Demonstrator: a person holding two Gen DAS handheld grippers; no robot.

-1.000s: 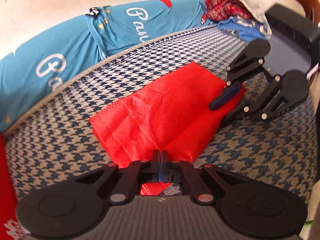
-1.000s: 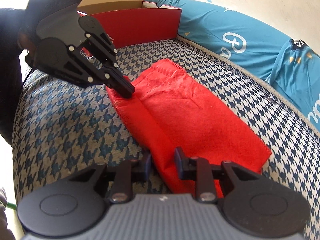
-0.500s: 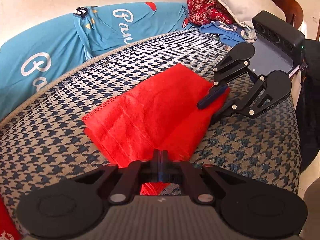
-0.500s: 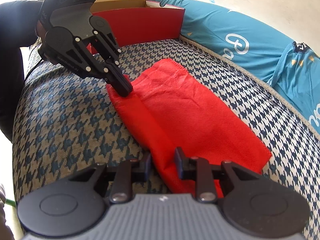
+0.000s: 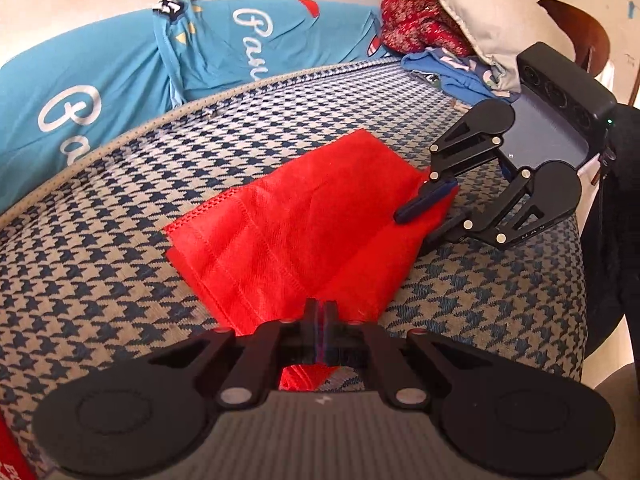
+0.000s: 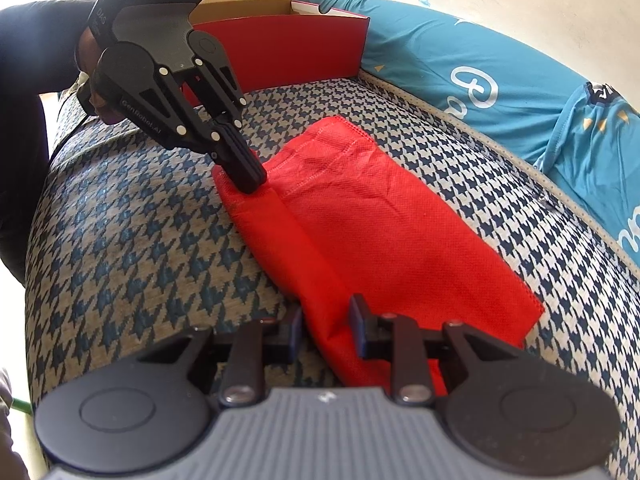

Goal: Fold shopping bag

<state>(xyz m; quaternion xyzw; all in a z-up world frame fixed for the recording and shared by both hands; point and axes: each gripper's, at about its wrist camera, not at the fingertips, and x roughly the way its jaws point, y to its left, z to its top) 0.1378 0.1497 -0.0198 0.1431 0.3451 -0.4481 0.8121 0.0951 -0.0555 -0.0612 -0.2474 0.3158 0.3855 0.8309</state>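
Note:
A red non-woven shopping bag (image 6: 360, 216) lies folded flat on the houndstooth cushion (image 6: 132, 240), with a fold running along its near edge. My left gripper (image 5: 320, 312) pinches that folded edge at one end. Its jaws look almost together and are just starting to open. The right wrist view shows the left gripper (image 6: 250, 178) pressed onto the bag's far-left corner. My right gripper (image 6: 326, 328) holds the other end of the fold, the fabric bunched between its pads. From the left wrist view, the right gripper (image 5: 424, 216) has one finger above and one below the bag's edge.
Blue printed fabric (image 5: 120, 76) runs along the back of the cushion. Red and blue clothes and a grey pillow (image 5: 472, 12) are piled at one end. A red-sided cardboard box (image 6: 296, 48) stands at the other end. A person's dark sleeve (image 6: 24, 92) is at the left.
The left gripper has tilted about its fingertips, which stay on the bag's corner. The right gripper and the bag have not moved.

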